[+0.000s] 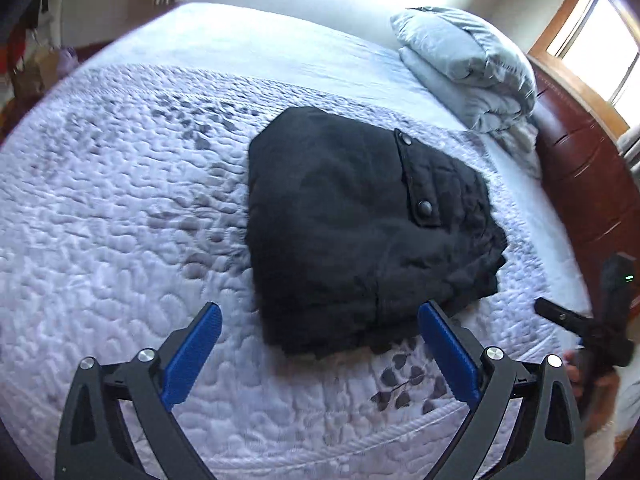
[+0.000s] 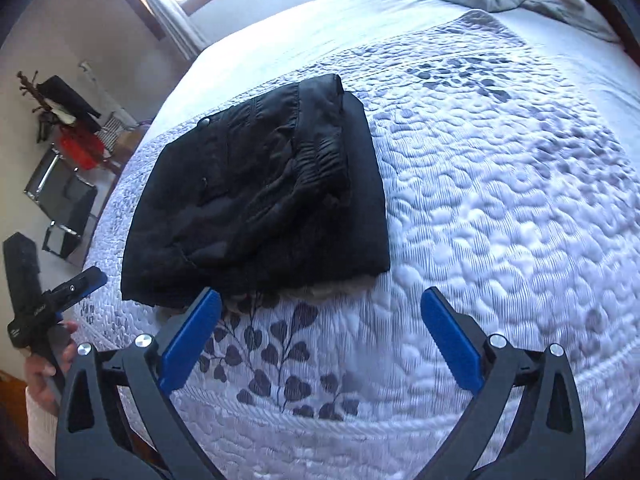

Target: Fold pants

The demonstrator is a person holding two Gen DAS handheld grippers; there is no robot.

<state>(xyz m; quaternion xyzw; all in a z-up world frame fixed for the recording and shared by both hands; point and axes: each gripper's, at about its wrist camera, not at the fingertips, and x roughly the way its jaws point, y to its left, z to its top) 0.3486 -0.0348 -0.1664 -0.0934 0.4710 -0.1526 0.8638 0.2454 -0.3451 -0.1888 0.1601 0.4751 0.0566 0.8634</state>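
The black fabric pants lie as a compact, squarish folded bundle on the white quilted bedspread with grey leaf print, pocket flap and snaps on top. The left gripper and right gripper both hang above the bedspread, jaws spread wide and empty. The folding looks essentially done; at most some neatening of the edges remains.

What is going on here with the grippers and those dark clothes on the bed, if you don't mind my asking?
A person is folding pants with a handheld gripper in each hand. The black pants lie in a compact folded bundle on the quilted bedspread. The left gripper and right gripper are both wide open above the bed, holding nothing and not touching the pants. The fold looks done. A heap of grey bedding sits at the far end.
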